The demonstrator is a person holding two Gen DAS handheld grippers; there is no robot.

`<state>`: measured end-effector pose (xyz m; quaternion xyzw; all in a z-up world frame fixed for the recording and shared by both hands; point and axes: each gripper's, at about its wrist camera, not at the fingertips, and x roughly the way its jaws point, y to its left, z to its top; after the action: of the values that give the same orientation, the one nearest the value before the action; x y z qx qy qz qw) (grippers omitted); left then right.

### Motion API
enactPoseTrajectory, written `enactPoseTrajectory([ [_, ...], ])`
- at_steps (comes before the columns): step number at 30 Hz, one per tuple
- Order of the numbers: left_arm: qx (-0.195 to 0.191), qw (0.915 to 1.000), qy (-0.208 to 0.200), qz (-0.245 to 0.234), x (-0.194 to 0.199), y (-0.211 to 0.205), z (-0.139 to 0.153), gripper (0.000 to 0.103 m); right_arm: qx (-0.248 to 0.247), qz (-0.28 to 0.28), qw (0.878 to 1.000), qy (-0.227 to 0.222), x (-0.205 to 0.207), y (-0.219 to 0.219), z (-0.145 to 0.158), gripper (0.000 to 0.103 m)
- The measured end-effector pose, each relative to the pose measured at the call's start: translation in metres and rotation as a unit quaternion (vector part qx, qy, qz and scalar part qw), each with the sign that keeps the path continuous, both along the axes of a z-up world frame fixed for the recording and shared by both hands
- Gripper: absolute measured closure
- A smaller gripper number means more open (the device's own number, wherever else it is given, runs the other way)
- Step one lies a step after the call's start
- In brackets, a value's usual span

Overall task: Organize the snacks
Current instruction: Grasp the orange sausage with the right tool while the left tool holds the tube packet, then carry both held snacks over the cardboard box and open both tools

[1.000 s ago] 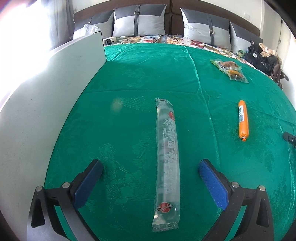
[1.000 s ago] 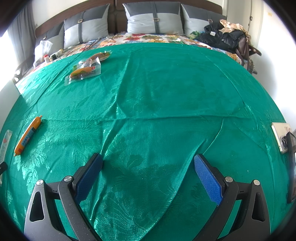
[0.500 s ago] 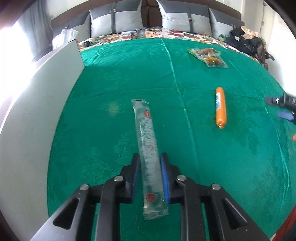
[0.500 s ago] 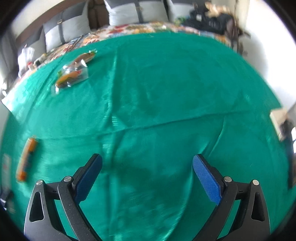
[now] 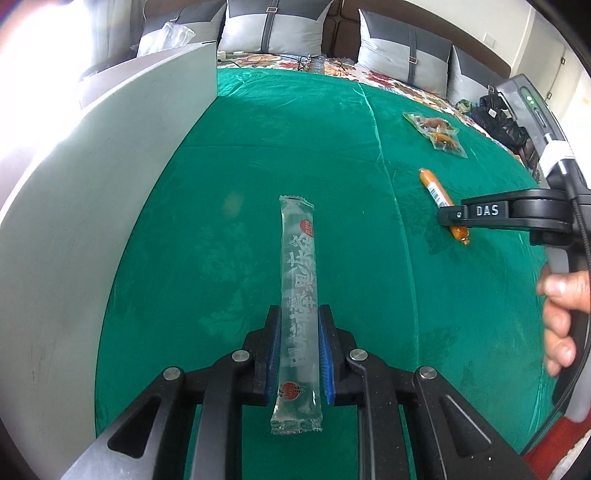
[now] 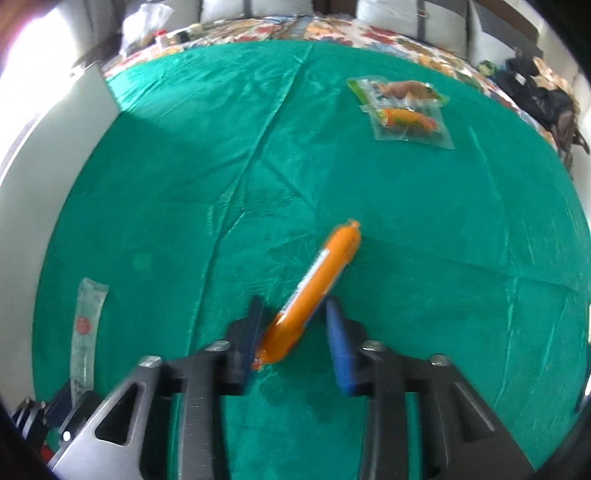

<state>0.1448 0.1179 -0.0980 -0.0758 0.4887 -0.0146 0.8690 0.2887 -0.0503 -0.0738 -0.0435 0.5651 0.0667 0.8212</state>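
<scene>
My left gripper (image 5: 298, 317) is shut on a long clear snack packet (image 5: 297, 288) and holds it near its lower end above the green cloth. The packet also shows at the left of the right wrist view (image 6: 85, 325). An orange sausage (image 6: 314, 288) lies on the cloth, slanted, with its near end between the fingers of my right gripper (image 6: 293, 314). The jaws stand partly closed around it with a gap on the right side. The sausage also shows in the left wrist view (image 5: 439, 195), partly behind the right gripper. Two clear snack packs (image 6: 406, 110) lie farther back.
A white board (image 5: 92, 177) stands along the left edge of the green cloth (image 5: 295, 147). Pillows (image 5: 269, 29) line the headboard behind. A dark bag (image 6: 535, 96) sits at the back right. The person's hand (image 5: 561, 310) holds the right gripper's handle.
My left gripper closed on the clear packet and lifted it. My right gripper swung left to the orange sausage and its jaws narrowed around it.
</scene>
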Motion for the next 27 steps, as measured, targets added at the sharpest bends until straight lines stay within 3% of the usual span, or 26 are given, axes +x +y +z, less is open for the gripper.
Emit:
enactPoseTrajectory([
  [4, -0.027, 0.9996, -0.003, -0.003, -0.007, 0.003, 0.006, 0.085, 0.039, -0.007, 0.999, 0.006, -0.012, -0.027, 0.005, 0.087],
  [7, -0.051, 0.9987, -0.011, -0.001, -0.011, 0.005, 0.017, 0.085, 0.116, -0.025, 0.993, 0.006, -0.025, -0.052, 0.013, 0.087],
  [12, -0.100, 0.9945, -0.033, 0.005, -0.023, 0.015, 0.048, 0.085, 0.258, -0.032, 0.966, -0.007, -0.053, -0.084, 0.038, 0.087],
  [20, -0.137, 0.9869, -0.085, 0.017, -0.049, 0.051, 0.110, 0.085, 0.370, 0.011, 0.928, -0.028, -0.073, -0.068, 0.089, 0.087],
  [27, -0.126, 0.9848, -0.111, 0.045, -0.069, 0.111, 0.146, 0.085, 0.427, 0.064, 0.902, -0.029, -0.077, -0.022, 0.130, 0.087],
])
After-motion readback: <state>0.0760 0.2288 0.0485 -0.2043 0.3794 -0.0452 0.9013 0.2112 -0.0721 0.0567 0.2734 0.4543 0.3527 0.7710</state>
